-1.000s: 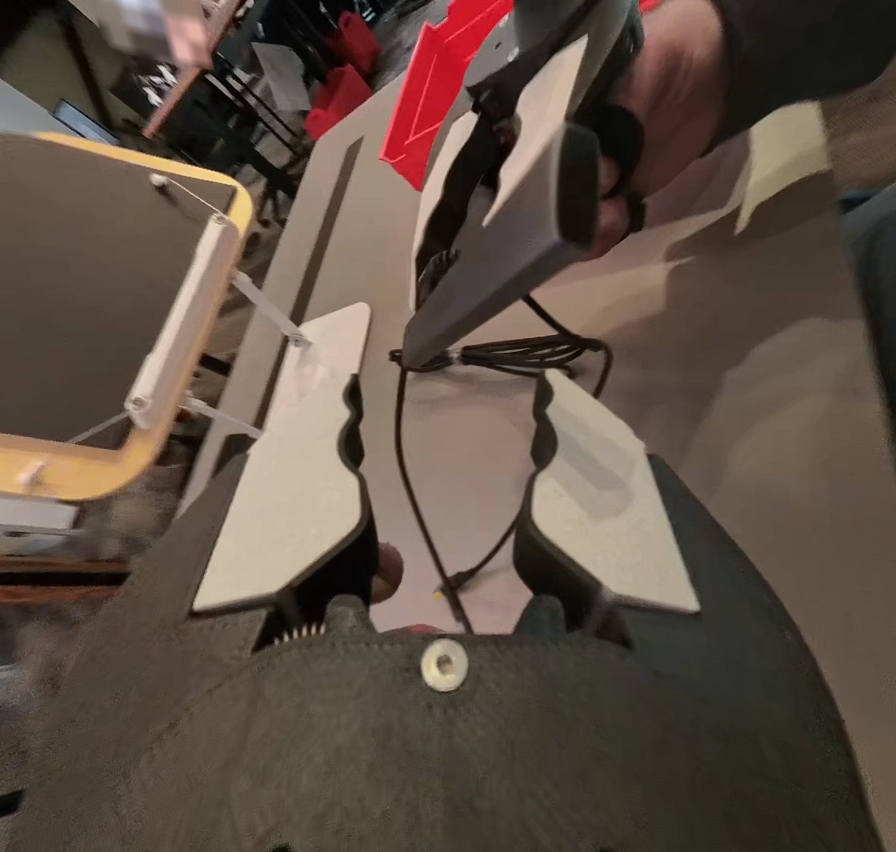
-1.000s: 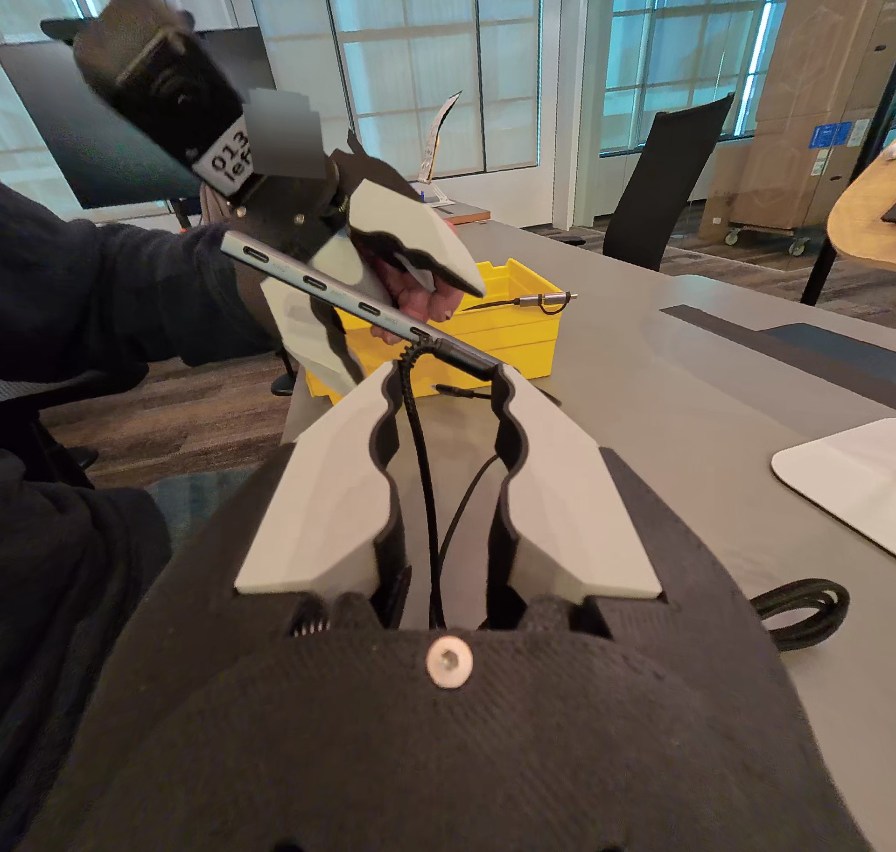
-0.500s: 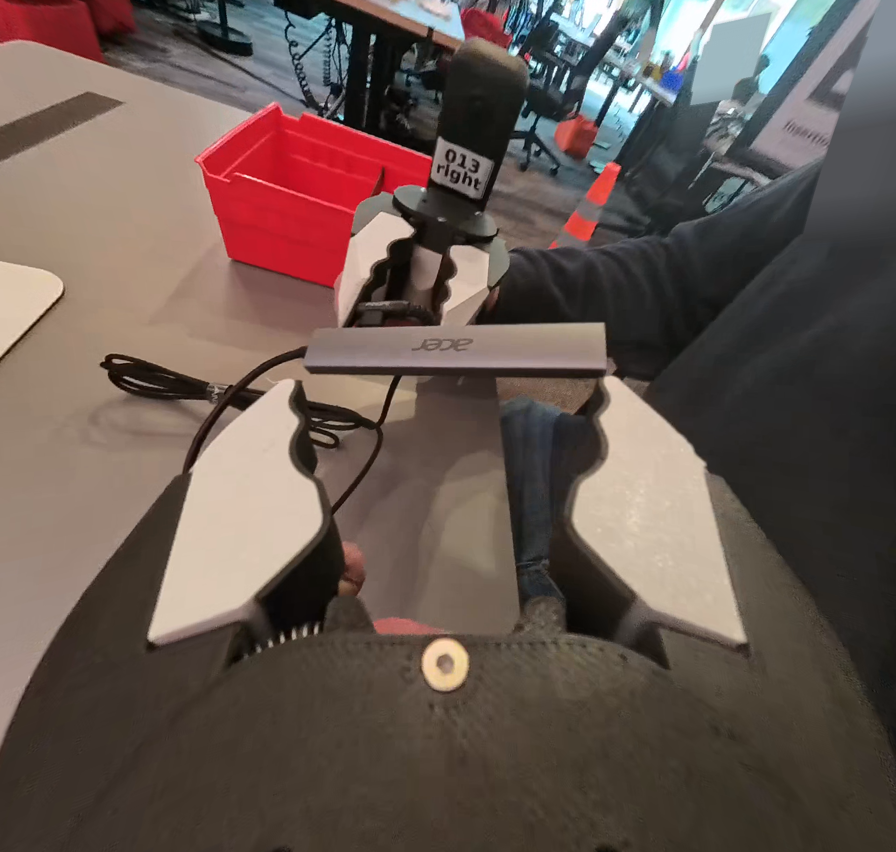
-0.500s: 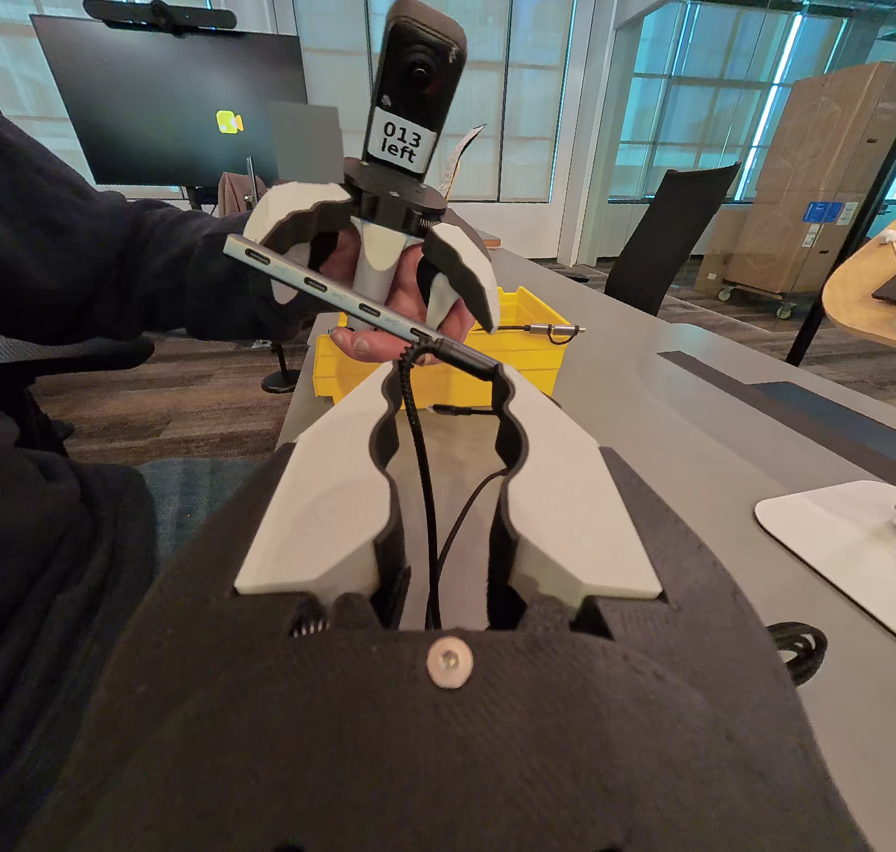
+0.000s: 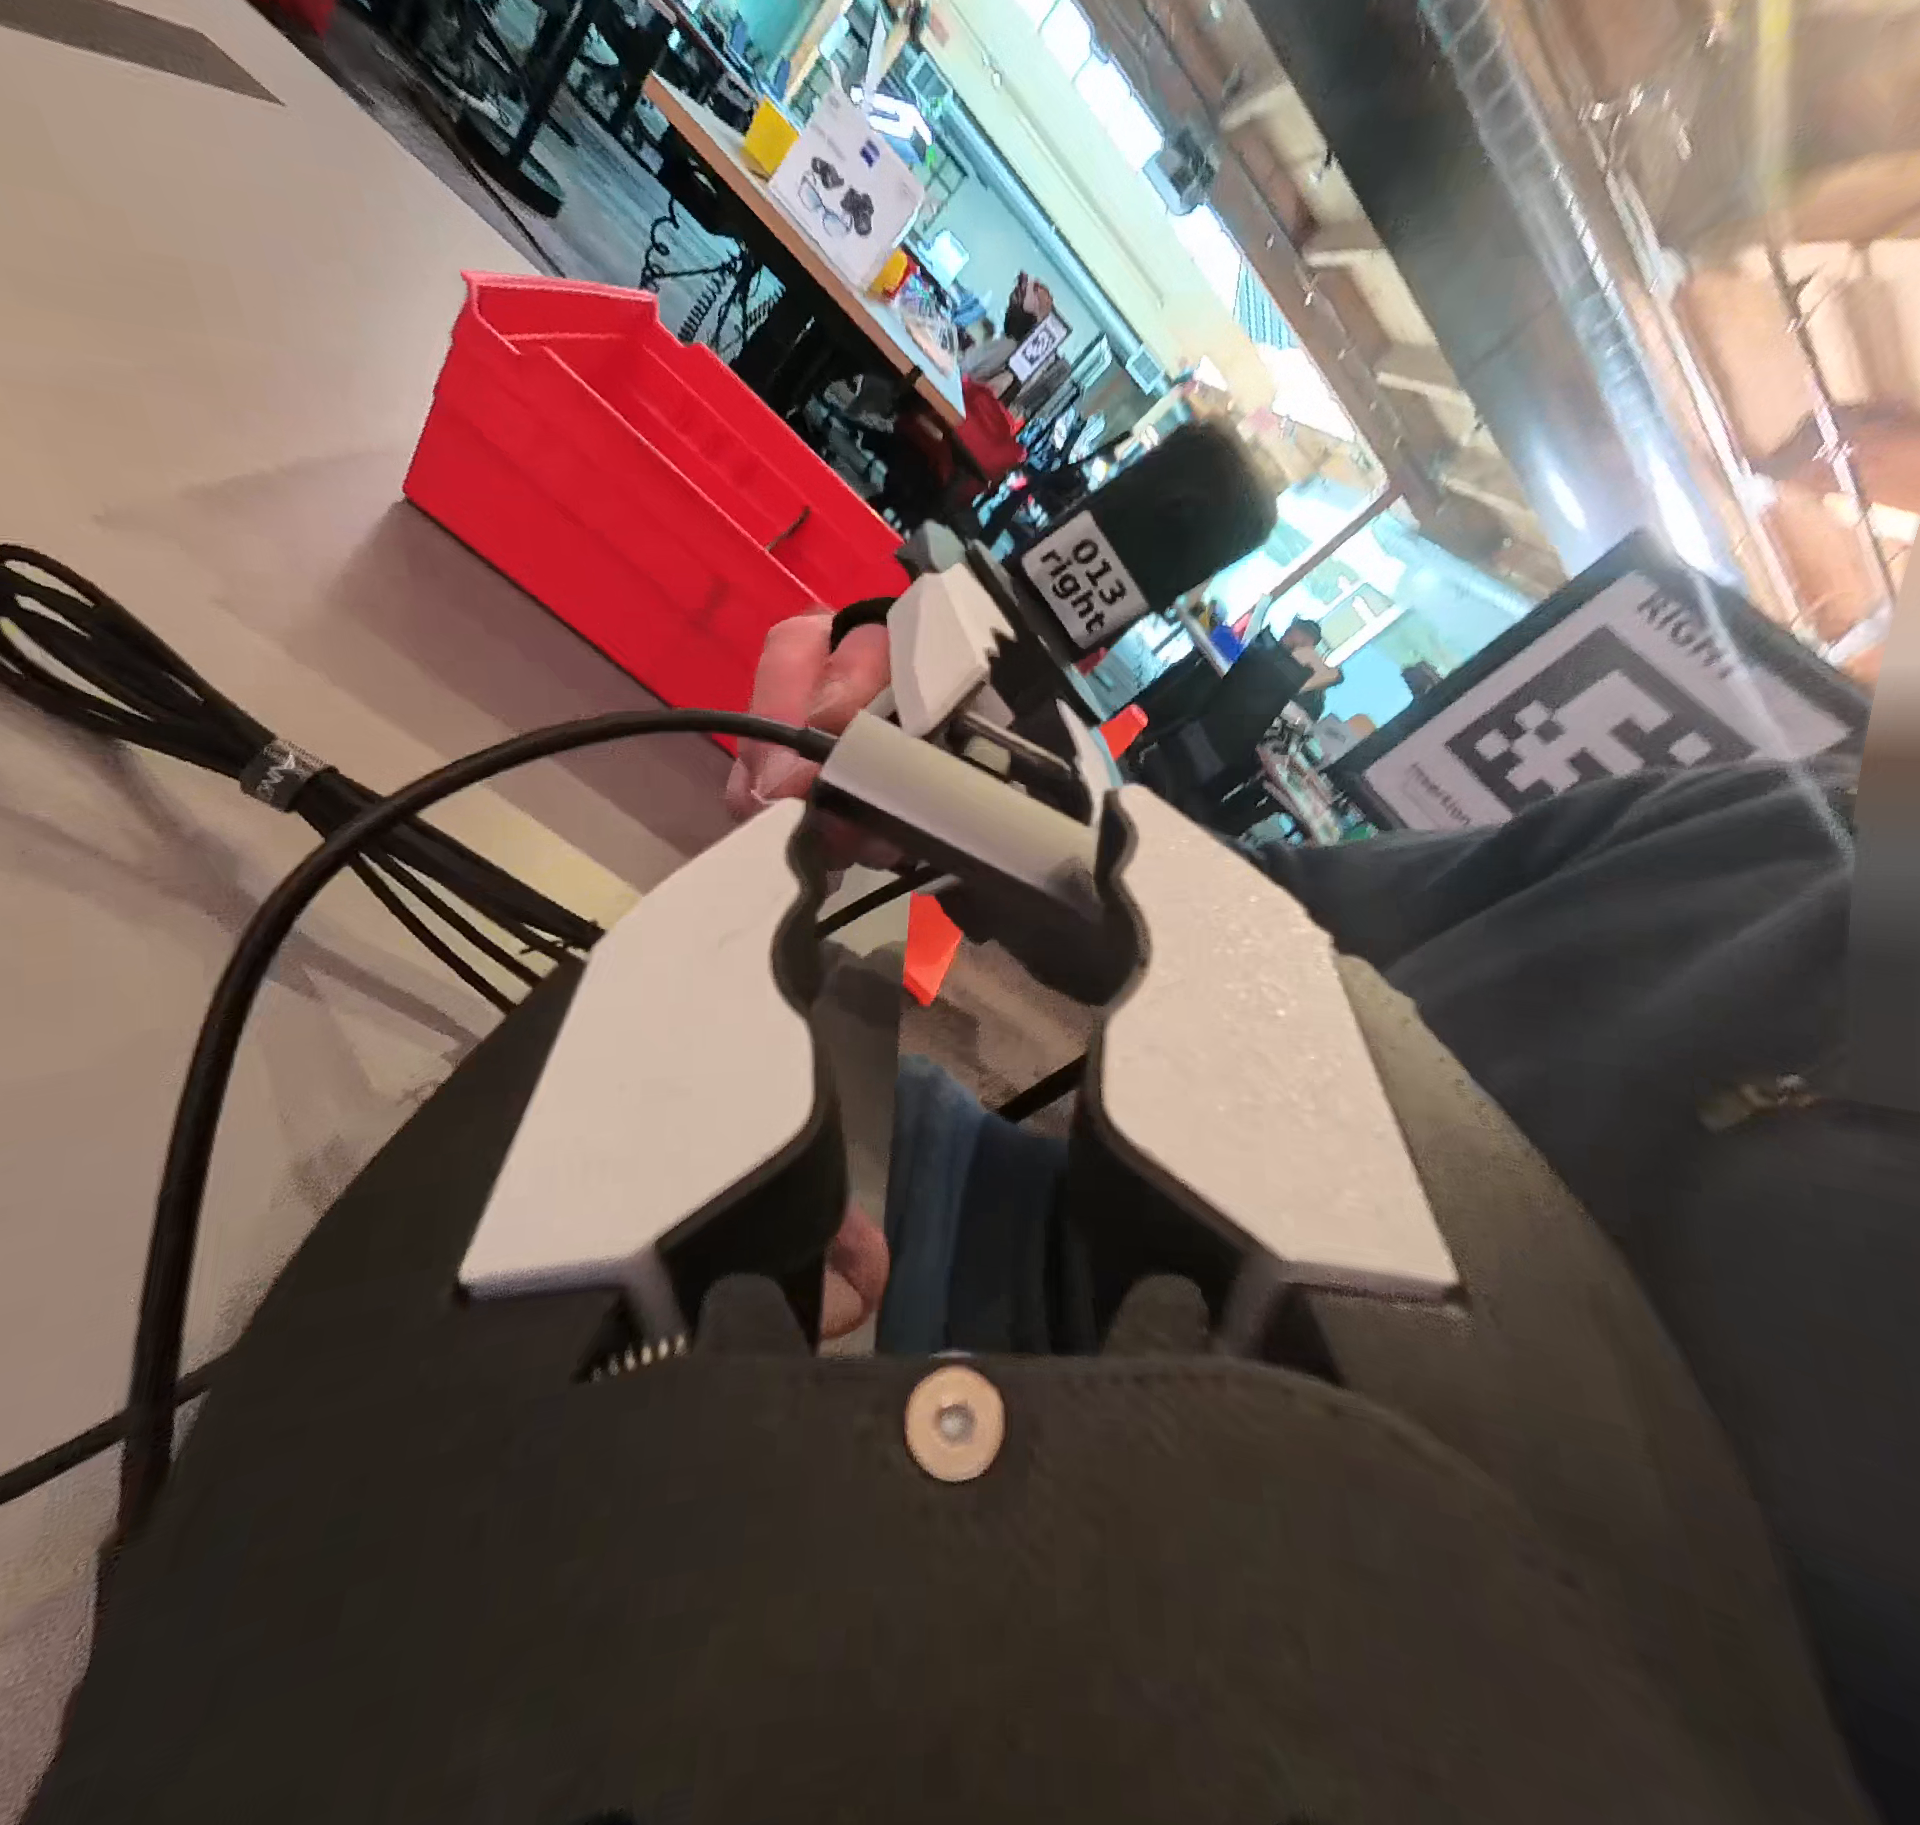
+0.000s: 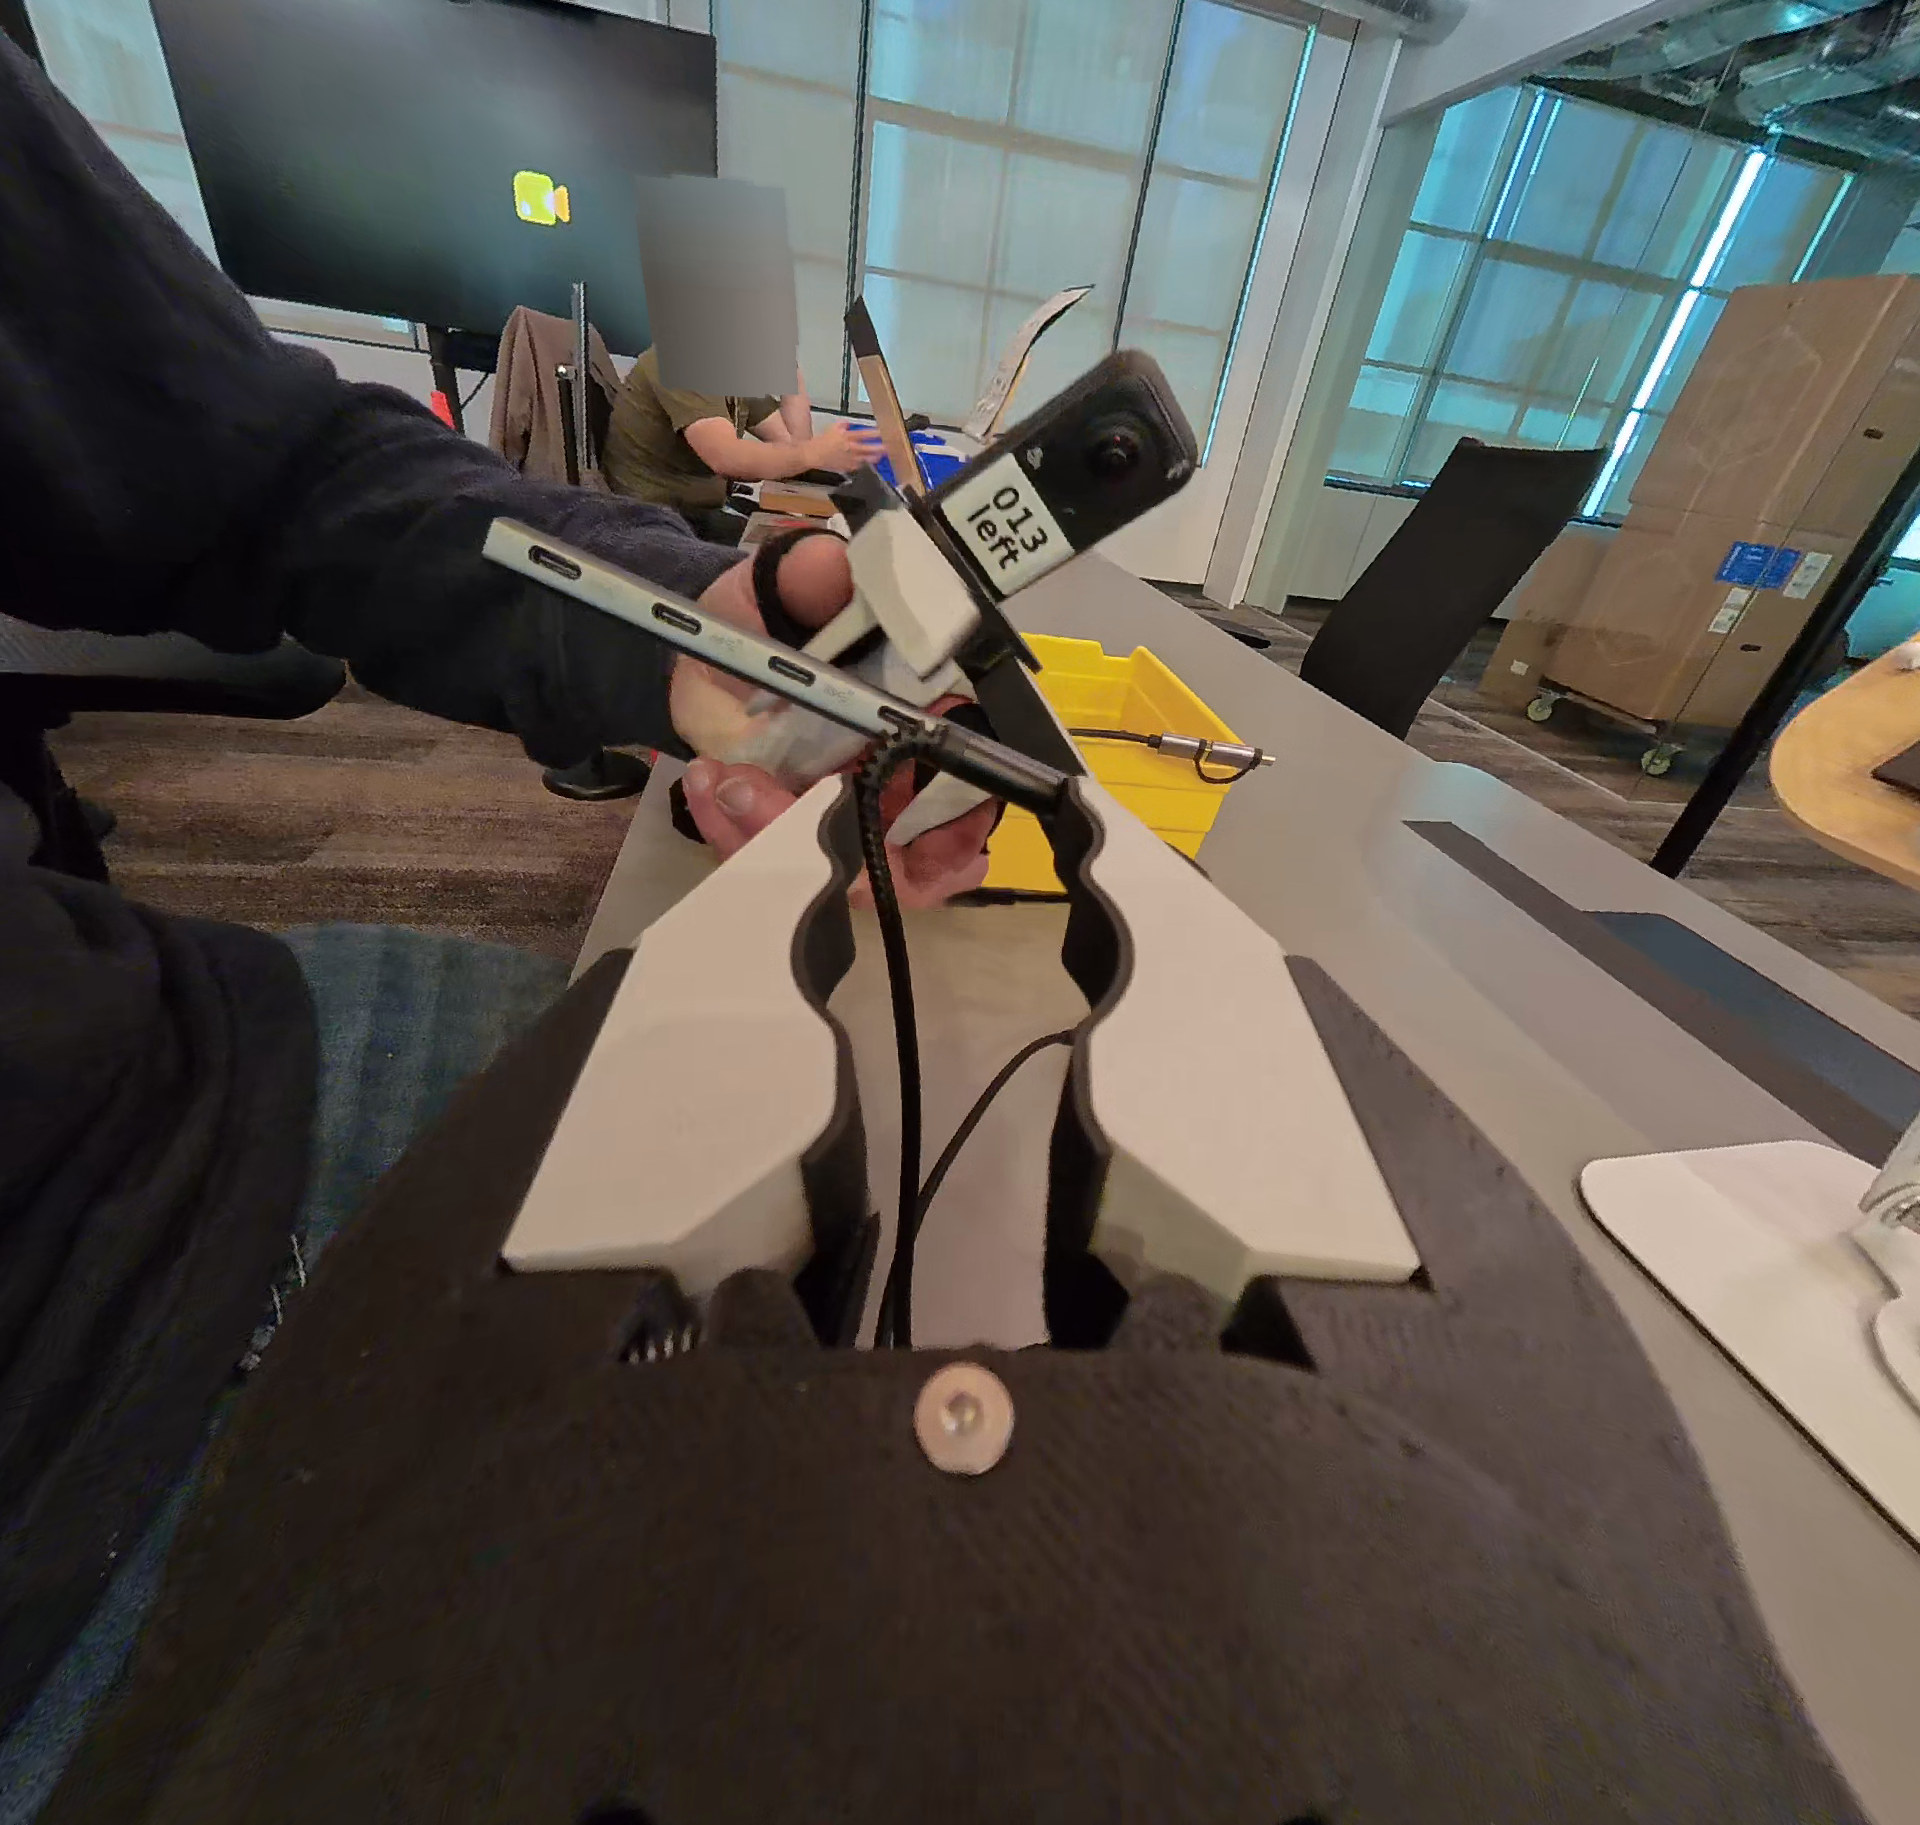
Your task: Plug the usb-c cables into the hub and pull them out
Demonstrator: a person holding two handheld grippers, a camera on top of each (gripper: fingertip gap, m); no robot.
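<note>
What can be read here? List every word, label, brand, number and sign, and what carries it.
I won't quote writing; these things bear it:
white stick label, left wrist view: legible.
white camera label, right wrist view: legible.
black-and-white marker board: partly legible.
blue stickers on the cardboard box: too small.
hub, print by its ports: too small.

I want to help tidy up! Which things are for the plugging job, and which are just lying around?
For the job: hub, braided cable plugged into it, left gripper holding the hub.
Just lying about: red bin, yellow bin, monitor, black chair.
</note>
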